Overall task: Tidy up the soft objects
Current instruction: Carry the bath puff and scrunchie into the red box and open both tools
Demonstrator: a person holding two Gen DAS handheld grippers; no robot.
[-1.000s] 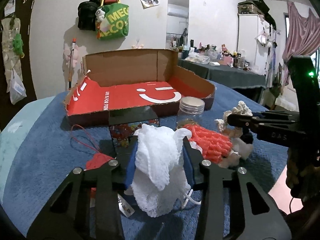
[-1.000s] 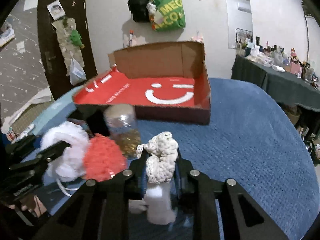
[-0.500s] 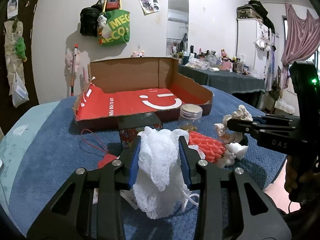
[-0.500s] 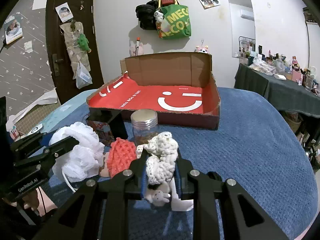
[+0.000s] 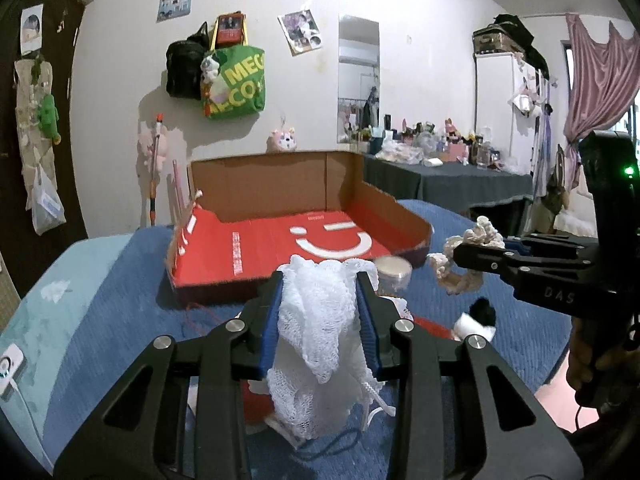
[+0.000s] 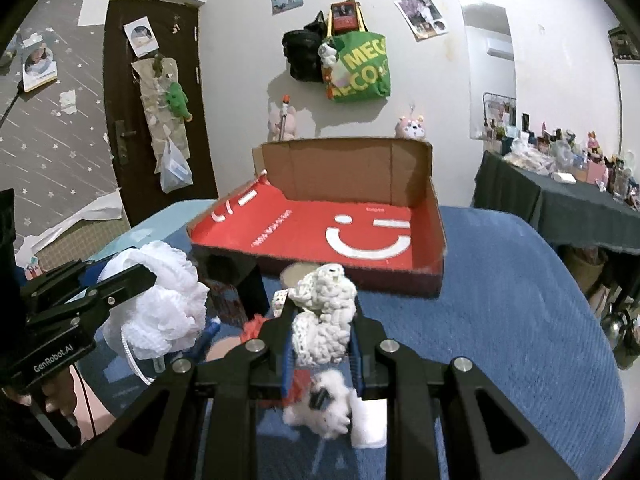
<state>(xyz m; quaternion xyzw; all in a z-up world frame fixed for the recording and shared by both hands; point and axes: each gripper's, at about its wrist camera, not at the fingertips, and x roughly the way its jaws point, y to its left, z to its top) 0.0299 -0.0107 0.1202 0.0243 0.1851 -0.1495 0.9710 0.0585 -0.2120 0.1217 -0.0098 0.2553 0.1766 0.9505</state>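
My left gripper (image 5: 320, 280) is shut on a white mesh bath puff (image 5: 316, 332), which bulges above and hangs below the blue pads. The right wrist view shows that puff (image 6: 168, 312) held up at the left by the left gripper (image 6: 140, 276). My right gripper (image 6: 322, 312) is shut on a cream crocheted toy (image 6: 326, 300); from the left it appears as the right gripper (image 5: 466, 254) with the toy (image 5: 482, 230) sticking out. A small white and black plush (image 6: 324, 400) shows under it; I cannot tell if it is attached. Behind both stands an open cardboard box (image 5: 276, 176) with a red smiley floor.
A lidded jar (image 5: 394, 270) and a black box (image 6: 240, 280) stand just before the cardboard box (image 6: 348, 168). A red knit piece (image 5: 424, 326) lies on the blue blanket (image 6: 500, 300). A cluttered dark table (image 6: 560, 208) stands at the right.
Both grippers have risen with their loads, so the box floor shows more from above. The left jaws have squeezed the puff narrower. The jar and red knit piece stay on the blanket.
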